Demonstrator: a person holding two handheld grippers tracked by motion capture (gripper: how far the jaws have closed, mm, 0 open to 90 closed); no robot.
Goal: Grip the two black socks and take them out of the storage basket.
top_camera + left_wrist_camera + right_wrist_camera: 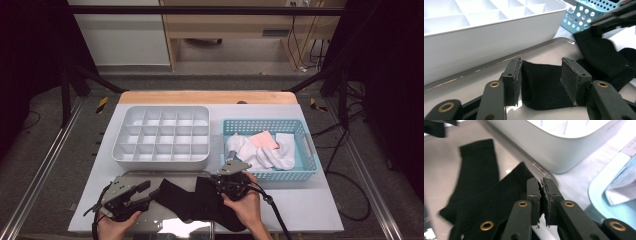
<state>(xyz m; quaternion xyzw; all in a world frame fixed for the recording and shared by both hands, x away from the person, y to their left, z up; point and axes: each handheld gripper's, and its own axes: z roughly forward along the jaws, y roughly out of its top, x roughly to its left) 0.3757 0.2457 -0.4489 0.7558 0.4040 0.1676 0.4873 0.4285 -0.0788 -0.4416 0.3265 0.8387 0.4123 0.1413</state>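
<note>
Left claw: held low and level, clamped across the black sock's cuff.
Right claw: pinched together on the sock's folded edge.
Sock: on the metal tray; far end hidden under the right hand.

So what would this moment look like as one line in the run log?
left gripper: closed on black sock cuff | right gripper: pinching sock's other end | white divider tray: empty | blue basket: white socks
</note>
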